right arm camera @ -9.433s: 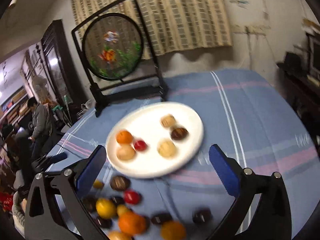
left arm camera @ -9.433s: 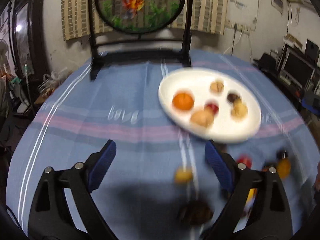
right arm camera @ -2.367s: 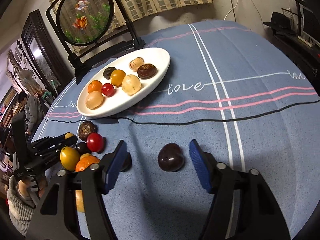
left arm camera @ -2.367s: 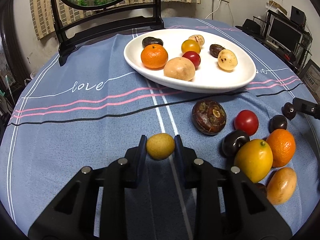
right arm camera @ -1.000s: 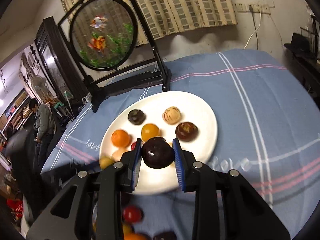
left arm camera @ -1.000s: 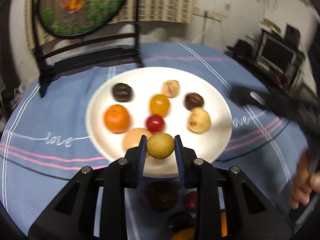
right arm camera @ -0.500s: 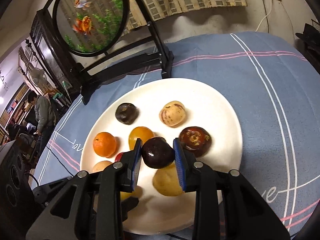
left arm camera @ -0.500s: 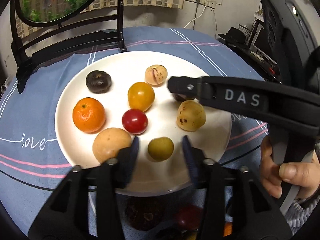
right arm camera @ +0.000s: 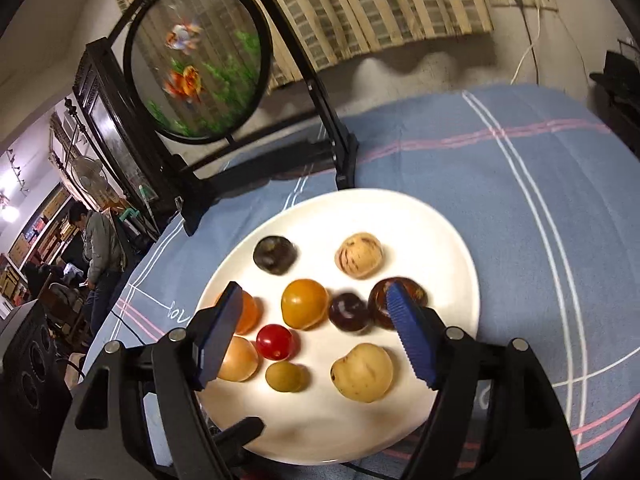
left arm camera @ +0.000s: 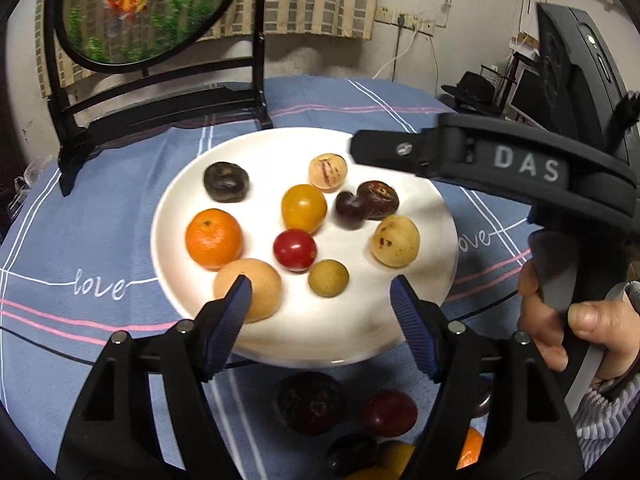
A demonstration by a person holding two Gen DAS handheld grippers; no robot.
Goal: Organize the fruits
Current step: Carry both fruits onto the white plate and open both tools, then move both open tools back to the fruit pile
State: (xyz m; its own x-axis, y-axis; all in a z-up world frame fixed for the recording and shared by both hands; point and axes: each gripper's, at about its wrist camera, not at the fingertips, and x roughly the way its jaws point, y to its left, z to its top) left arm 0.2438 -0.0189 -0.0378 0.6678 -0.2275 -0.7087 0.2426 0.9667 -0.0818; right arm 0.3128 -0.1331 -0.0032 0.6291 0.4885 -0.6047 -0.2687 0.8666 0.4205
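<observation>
White plate (left arm camera: 436, 216) on the blue-clothed tabletop (left arm camera: 120, 208) now carries ten fruits, so most of the sorting looks done. Biggest of them are the tan fruit (left arm camera: 248, 290), the orange (left arm camera: 214, 239) and a pale speckled one (left arm camera: 396, 241); smallest are the dark plum (right arm camera: 349, 312), the red tomato (left arm camera: 295, 250) and the olive-green fruit (left arm camera: 328, 278).

Both tongs have just been opening. The left tongs (left arm camera: 320, 312) stand apart with the green fruit lying free ahead of them; the right tongs (right arm camera: 316, 332) gape likewise, the plum resting loose on the plate between them.

Left to move: a shadowed cluster off the plate's near edge, a dark fruit (left arm camera: 310, 402), a red one (left arm camera: 390, 412) and a few others partly hidden.
</observation>
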